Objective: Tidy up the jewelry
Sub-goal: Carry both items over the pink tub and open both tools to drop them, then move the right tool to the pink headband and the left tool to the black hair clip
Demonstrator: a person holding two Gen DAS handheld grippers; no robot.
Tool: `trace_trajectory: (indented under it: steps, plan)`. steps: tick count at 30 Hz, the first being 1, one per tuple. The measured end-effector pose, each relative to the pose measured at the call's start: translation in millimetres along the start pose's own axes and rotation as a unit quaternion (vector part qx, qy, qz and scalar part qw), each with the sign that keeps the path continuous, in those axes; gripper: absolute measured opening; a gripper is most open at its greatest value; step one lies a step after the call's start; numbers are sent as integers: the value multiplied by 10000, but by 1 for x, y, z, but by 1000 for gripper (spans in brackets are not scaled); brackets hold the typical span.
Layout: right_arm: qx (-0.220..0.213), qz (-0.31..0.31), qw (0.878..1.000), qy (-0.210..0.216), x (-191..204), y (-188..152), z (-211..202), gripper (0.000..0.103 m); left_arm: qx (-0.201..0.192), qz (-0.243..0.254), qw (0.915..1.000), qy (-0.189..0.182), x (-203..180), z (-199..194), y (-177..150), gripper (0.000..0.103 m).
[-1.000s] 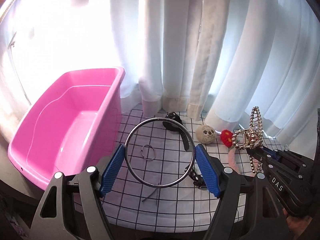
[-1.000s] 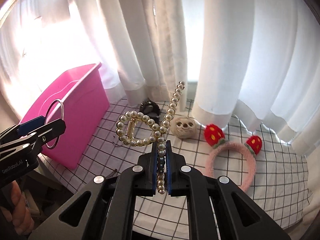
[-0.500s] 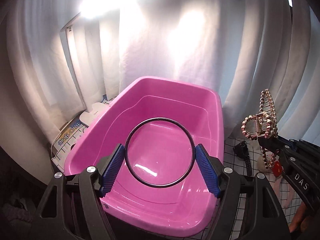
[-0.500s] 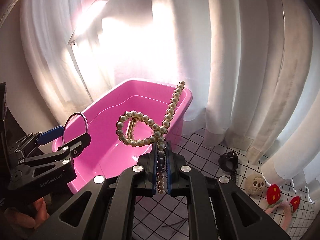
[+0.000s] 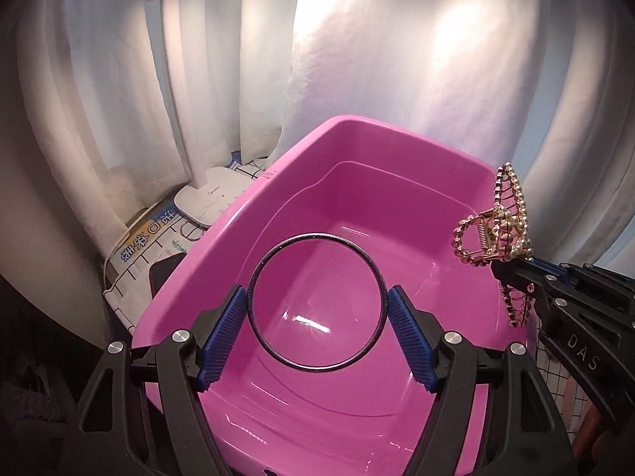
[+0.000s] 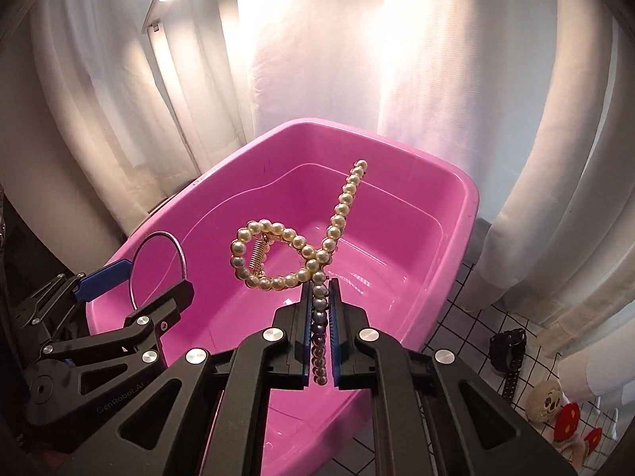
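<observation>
Two grippers hang over the pink tub (image 5: 397,146) at once, each with a piece of jewelry in its grip. On the left, the left gripper (image 5: 317,301) has its blue pads (image 5: 224,333) spread wide and pressed against the outer edge of a dark metal bangle (image 5: 317,238), pinning the ring at both sides so the tub's glossy floor shows straight through the hoop. From the right wrist view, that same left gripper (image 6: 131,277) sits low at the left rim of the tub (image 6: 468,198), the bangle (image 6: 158,238) standing upright in it. Over to the right gripper (image 6: 319,301): jaws squeezed narrow, clamped tight on the lower tail of a pearl hair claw (image 6: 278,254), whose looped handle and spring jut to the left while one pearl arm rises up and to the right above the tub. In the left wrist view, the claw (image 5: 496,234) shows its gold teeth, held just beside the tub's right rim by the right gripper (image 5: 504,269). Beyond the tub stands a white desk lamp (image 5: 210,198) against pale curtains (image 5: 397,39); a checked cloth (image 6: 476,337) on the right carries a black strap (image 6: 508,345) and a small plush face (image 6: 545,396).
</observation>
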State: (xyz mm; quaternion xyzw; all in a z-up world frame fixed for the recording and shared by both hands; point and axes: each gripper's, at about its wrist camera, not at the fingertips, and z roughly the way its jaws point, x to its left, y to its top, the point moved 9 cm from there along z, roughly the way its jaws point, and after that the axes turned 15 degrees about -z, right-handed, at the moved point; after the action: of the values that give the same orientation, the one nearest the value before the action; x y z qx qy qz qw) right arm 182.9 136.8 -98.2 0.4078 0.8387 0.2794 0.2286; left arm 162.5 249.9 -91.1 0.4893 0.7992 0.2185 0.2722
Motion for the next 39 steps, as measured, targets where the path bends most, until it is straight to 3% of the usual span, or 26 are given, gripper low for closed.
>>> trace_trajectory:
  steps: [9, 10, 12, 14, 20, 29, 34, 39]
  plan:
    - [448, 44, 9989, 132, 0, 1, 35, 8, 308, -95, 9994, 149, 6, 20, -1, 72]
    - [449, 36, 9989, 122, 0, 1, 36, 14, 345, -113, 9992, 175, 7, 21, -2, 72]
    - [544, 21, 9985, 69, -2, 2, 39, 45, 409, -151, 9988, 210, 11, 24, -3, 72]
    - [411, 8, 9991, -91, -5, 5, 33, 57, 402, -203, 9987, 256, 15, 24, -3, 81]
    - [327, -41, 9991, -267, -11, 9, 24, 58, 286, -340, 9985, 332, 27, 17, 1, 86]
    - [78, 316, 9994, -154, -24, -4, -5, 58, 67, -375, 9987, 332, 28, -12, 2, 86]
    - [-152, 751, 9968, -223, -57, -39, -49, 58, -55, -239, 9997, 78, 5, -39, -4, 88]
    - [-199, 1303, 9896, -581, -104, -95, -91, 58, -23, -40, 9996, -284, -34, -56, -22, 89]
